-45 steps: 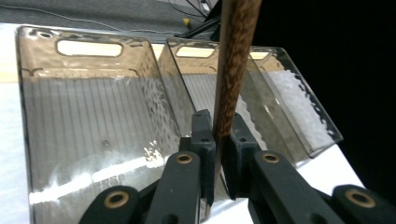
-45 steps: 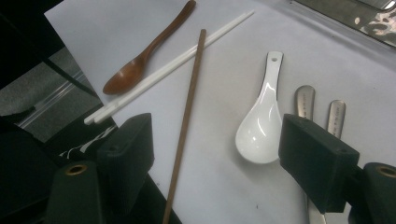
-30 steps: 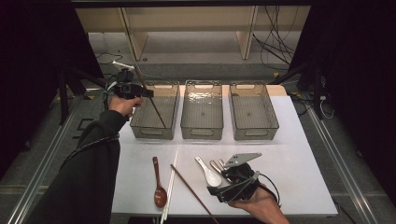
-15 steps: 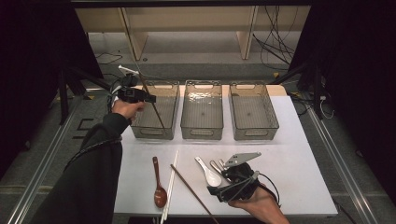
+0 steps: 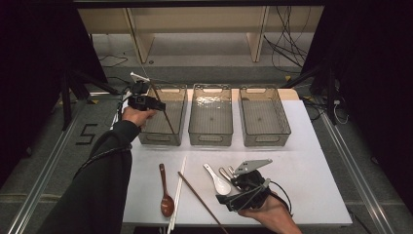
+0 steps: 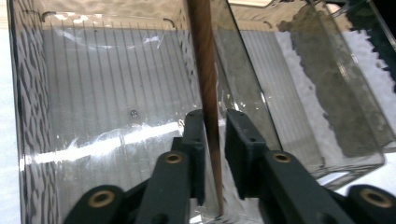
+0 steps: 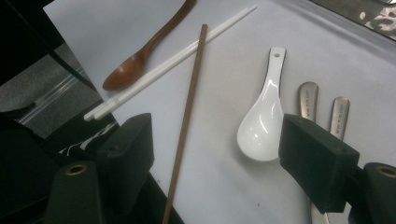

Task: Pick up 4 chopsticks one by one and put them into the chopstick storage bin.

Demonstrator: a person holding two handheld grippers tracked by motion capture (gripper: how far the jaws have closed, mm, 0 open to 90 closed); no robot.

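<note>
Brown chopstick (image 6: 205,93) now stands lower in the left bin (image 5: 163,114); left gripper (image 6: 215,135) jaws just loosened.

Three bins (image 5: 211,122) stand side by side at the worktop's (image 5: 311,165) back; a chopstick (image 5: 165,109) leans inside the leftmost. Spoons (image 5: 166,192) and chopsticks (image 5: 176,195) lie in front.

High view looks down over the whole table (image 5: 302,161), gripper views close, right one sharing its utensils
</note>
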